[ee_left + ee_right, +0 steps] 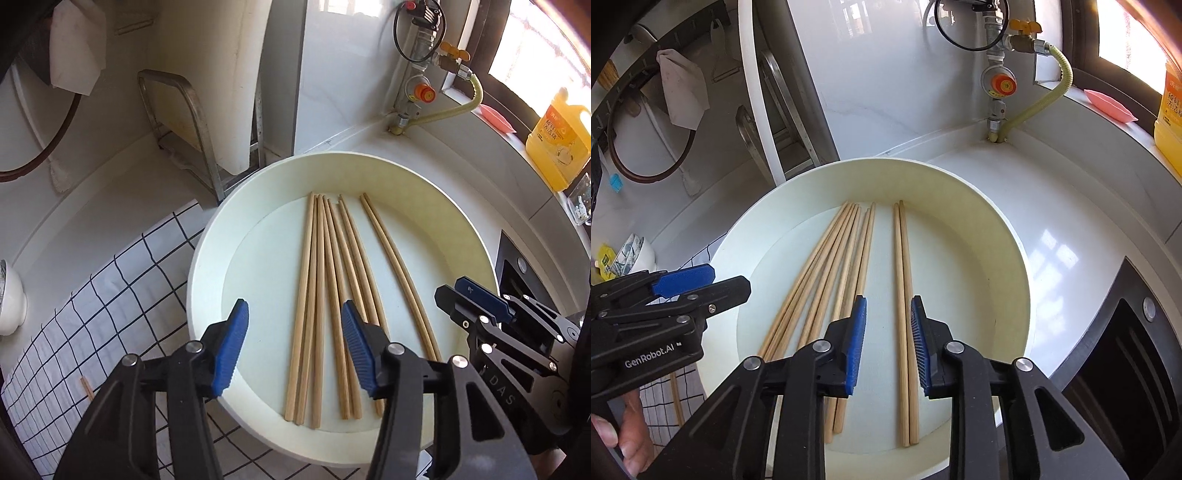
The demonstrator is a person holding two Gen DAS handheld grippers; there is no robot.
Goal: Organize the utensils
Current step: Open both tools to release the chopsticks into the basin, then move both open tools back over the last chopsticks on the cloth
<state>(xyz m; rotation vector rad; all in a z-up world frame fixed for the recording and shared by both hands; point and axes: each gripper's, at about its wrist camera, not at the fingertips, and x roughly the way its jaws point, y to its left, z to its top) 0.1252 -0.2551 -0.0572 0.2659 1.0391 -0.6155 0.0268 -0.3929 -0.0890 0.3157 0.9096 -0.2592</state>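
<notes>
- Round white tray [369, 173], shallow with a raised rim, sat on a pale countertop [1052, 206]; its near-left edge overlapped a white cloth with a black grid [122, 280].
- Wooden chopsticks, main group [328, 295]: several lay flat on the tray floor, close together and fanned slightly, tips toward the far rim.
- Wooden chopsticks, separate pair [905, 295]: two lay side by side, touching along their length, a little to the right of the main group.
- One loose chopstick [676, 395] lay off the tray on the grid cloth, partly hidden.
- Left gripper [293, 343]: black frame, blue ribbed pads, jaws parted with nothing between them; it hung over the near-left part of the tray, its right pad above the main group.
- Right gripper [888, 343]: same make, jaws standing narrowly apart, astride the separate pair from above; the pads were not pressing on the sticks. Whether the tips touched the tray floor could not be told.
- A person's fingers [624, 439] showed under the left gripper's handle.
- Surroundings: gas valve with an orange knob [1001, 85], corrugated yellow hose [1056, 88], yellow detergent bottle [557, 144] and pink dish [1110, 105] on the window ledge, black hob [1126, 362] at right.
</notes>
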